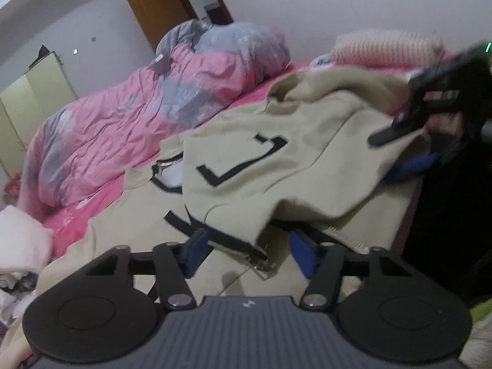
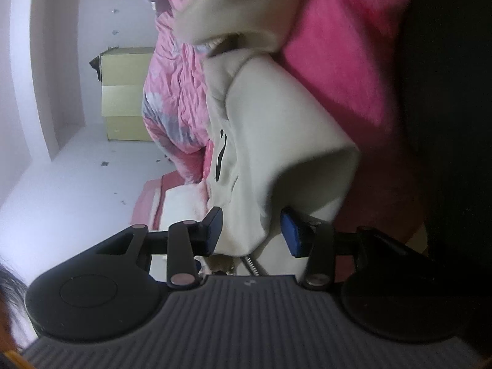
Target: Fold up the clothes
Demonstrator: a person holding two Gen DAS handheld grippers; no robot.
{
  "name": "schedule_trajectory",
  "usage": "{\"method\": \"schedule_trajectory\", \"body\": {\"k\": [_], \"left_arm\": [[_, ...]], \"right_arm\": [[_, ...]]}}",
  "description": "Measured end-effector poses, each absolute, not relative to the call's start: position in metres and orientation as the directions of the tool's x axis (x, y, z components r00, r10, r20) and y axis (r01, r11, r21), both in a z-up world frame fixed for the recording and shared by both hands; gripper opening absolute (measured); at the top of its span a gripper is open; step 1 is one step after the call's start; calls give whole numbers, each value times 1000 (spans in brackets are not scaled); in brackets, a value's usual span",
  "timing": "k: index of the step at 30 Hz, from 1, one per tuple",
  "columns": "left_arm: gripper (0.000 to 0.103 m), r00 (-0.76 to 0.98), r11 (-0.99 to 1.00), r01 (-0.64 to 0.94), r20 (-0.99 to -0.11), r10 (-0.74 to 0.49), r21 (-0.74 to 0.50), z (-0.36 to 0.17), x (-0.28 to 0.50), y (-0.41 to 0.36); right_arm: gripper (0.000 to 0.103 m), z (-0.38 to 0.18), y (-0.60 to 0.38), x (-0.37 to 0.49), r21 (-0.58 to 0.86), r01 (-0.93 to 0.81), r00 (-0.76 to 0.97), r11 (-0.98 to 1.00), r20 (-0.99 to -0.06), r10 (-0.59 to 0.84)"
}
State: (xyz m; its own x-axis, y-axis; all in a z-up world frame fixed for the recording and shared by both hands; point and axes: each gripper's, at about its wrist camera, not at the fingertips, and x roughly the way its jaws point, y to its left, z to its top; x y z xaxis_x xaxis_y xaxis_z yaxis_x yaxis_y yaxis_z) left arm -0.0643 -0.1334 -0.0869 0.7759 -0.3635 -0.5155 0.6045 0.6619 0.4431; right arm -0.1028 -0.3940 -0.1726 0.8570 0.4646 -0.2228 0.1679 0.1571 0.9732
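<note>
Left wrist view is showing the beige zip jacket (image 1: 252, 166) lying spread over the pink bed sheet (image 1: 92, 203), one panel with black angular marks folded across the middle. The left gripper (image 1: 246, 250) is sitting at the jacket's near hem, where the zipper end (image 1: 261, 261) and a black trim strip are running between its blue pads (image 1: 192, 252). The pads are standing apart and not pressing the cloth, so these jaws are released. At the right edge the right gripper (image 1: 409, 144) is appearing blurred over the jacket's far side. A rumpled pink and grey quilt (image 1: 147, 98) is filling the bed's left half, a striped pillow (image 1: 384, 46) is resting by the wall, and white clothing (image 1: 18, 246) is piled at the left. Open sheet is showing only as a narrow strip between jacket and quilt.

Right wrist view, rolled sideways, is showing a thick fold of the jacket (image 2: 276, 129) hanging between the right gripper's (image 2: 252, 230) pads. One pad is touching the cloth; whether the other is pressing is unclear, so I cannot tell if it is clenched. Yellow-green cabinets (image 2: 126, 92) are standing against the white wall beyond the quilt (image 2: 175, 86).
</note>
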Motion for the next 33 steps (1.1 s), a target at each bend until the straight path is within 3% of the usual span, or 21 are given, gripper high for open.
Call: {"method": "schedule_trajectory", "body": {"k": [2,5,8,10,14,19,28,33], "left_arm": [[41,789,678,580,-520,-328,452,-91,-60,-135],[32,815,671,551,-493,-305,495,-94,-61,-137],[22,863,631,496,-418,-283,597,-100,-68,-143],[22,895,581,446,-351,-275,681,-107,-75,-148],[7,898,498,438,-336,-285,748,-120,-81,-155],[4,887,468,453,-331,-322,759,-115,-87,-150],[3,782,182,542,-413,-467,820,-126,-129,-144],[3,745,134,577,-452,-492,805,-131,-129,-150]], "right_arm": [[42,-167,-394,-104,966,166,869,197,-238,433],[41,-165,-398,-106,963,164,890,212,-237,389],[32,-166,-402,-106,959,172,902,225,-245,354],[20,-165,-404,-105,952,184,908,245,-260,328],[12,-161,-411,-105,940,174,922,292,-260,286],[4,-151,-417,-105,909,157,927,385,-271,260],[2,-150,-442,-122,885,169,943,434,-273,189],[2,-148,-447,-127,866,182,942,465,-290,172]]}}
